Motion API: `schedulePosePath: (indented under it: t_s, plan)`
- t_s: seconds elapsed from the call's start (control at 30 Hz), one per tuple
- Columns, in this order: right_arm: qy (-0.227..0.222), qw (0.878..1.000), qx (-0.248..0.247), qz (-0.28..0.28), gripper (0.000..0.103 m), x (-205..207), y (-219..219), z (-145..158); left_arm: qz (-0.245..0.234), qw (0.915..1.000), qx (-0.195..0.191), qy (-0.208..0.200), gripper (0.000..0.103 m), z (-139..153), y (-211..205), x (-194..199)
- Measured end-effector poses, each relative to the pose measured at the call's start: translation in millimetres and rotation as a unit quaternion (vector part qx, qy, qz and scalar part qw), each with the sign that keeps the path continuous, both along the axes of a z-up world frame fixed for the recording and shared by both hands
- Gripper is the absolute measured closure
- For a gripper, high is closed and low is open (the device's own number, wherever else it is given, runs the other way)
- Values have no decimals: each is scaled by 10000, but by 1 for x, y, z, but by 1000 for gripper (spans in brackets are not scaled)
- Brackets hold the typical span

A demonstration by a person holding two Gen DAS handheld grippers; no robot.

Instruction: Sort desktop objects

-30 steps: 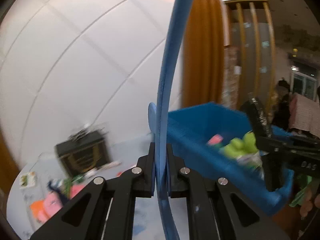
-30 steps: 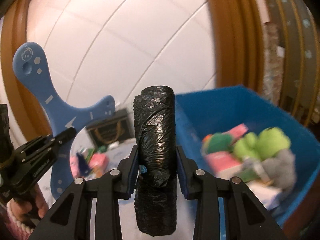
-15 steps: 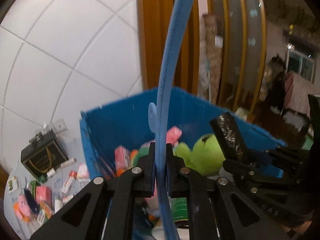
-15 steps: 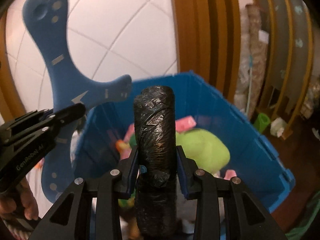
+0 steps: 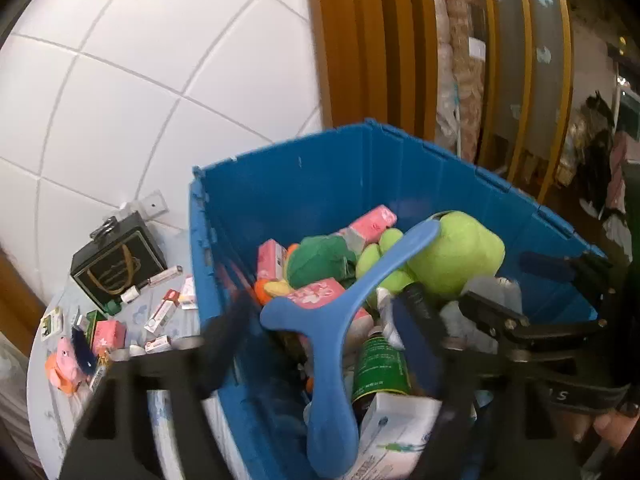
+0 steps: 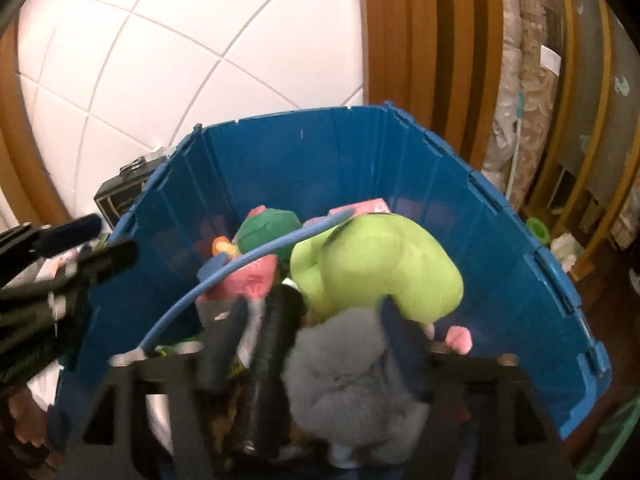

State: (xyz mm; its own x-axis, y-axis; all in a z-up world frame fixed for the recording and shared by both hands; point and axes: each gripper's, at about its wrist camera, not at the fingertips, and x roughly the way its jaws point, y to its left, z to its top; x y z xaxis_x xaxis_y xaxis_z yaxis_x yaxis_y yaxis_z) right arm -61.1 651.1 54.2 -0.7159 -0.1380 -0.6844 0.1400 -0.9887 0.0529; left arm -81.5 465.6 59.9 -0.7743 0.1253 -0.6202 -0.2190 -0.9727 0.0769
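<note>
A blue bin (image 5: 320, 176) holds several toys and boxes; it also shows in the right wrist view (image 6: 304, 168). My left gripper (image 5: 332, 344) is open above the bin. The blue boomerang (image 5: 332, 360) lies loose on the pile between its fingers, seen edge-on in the right wrist view (image 6: 240, 268). My right gripper (image 6: 312, 328) is open too. The black bag roll (image 6: 268, 364) lies free in the bin between its fingers, next to a grey plush (image 6: 344, 384) and a lime green plush (image 6: 372, 264).
Left of the bin, the white table (image 5: 52, 400) carries a black box with gold trim (image 5: 116, 264), a pink pig toy (image 5: 64, 364) and several small boxes. A white tiled wall and wooden posts stand behind. The right gripper shows at the right of the left wrist view (image 5: 520, 320).
Both grippers have opened over the bin. The boomerang has dropped from the left one and the black roll from the right one onto the pile.
</note>
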Motion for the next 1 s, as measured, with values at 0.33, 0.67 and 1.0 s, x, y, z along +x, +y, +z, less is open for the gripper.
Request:
schedulePosePath:
  t_s: [0.33,0.67,1.0]
  plan:
    - [113,9999,82,-18,0,53,9,10,193,9985,417,287,23,9,-25,48]
    - [261,9996,41,-20,0,89,15,17,60,9989,447,119,23,-10,-14,58]
    - [213,9996,-11,-187,0,91,26,12,48,9993,329,173,23,-10,-2,70]
